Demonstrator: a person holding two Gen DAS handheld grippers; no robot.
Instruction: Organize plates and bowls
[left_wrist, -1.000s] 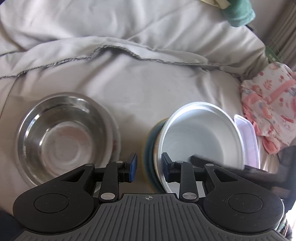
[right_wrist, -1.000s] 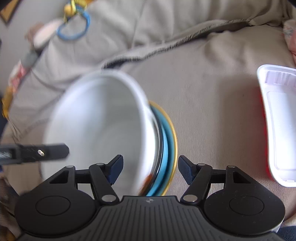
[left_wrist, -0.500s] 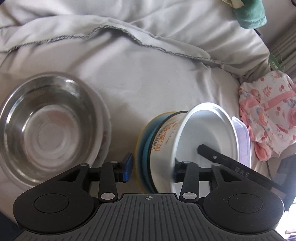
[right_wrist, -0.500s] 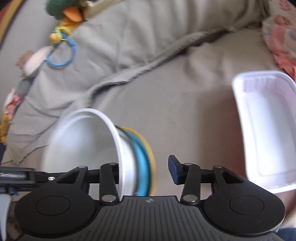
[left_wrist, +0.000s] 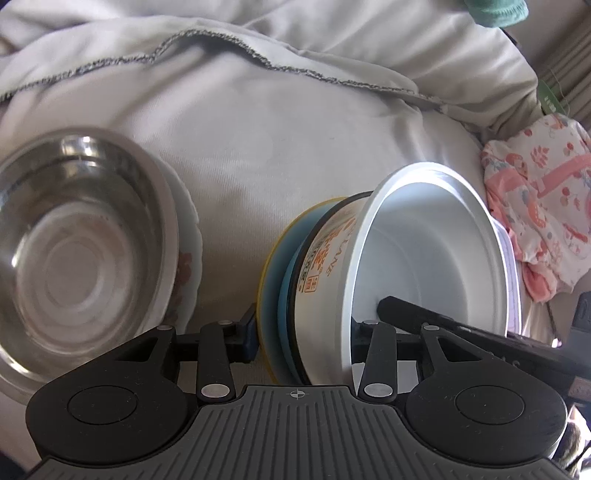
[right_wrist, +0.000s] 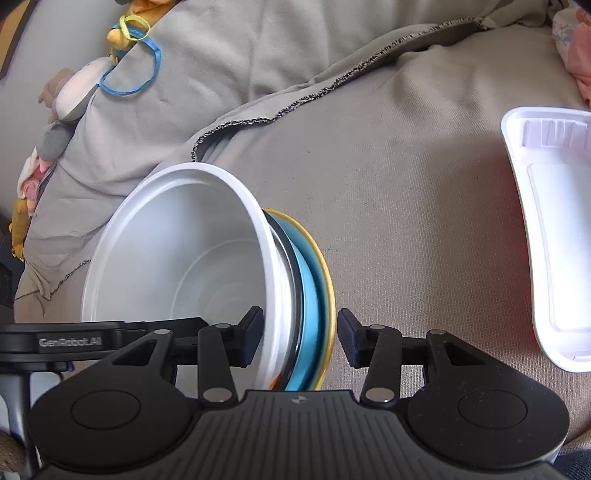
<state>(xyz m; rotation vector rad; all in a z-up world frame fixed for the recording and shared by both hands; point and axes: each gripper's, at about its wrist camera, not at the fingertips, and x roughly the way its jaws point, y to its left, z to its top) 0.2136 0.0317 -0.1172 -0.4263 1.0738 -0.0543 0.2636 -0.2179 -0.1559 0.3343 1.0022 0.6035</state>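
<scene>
Left gripper (left_wrist: 301, 338) clamps stacked white bowl (left_wrist: 424, 266) and plates (left_wrist: 275, 284) | right gripper (right_wrist: 300, 338) straddles them, jaws apart | bed (left_wrist: 258, 147)

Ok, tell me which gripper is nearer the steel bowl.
Left. The left gripper sits just right of the steel bowl, straddling the tilted bowl-and-plate stack; the right gripper straddles that stack from its far side.

Steel bowl (left_wrist: 74, 236) cut off at left edge, blurred. White tray (right_wrist: 554, 236) cut by right edge. Left gripper's right fingertip hidden inside white bowl (left_wrist: 424, 251).
</scene>
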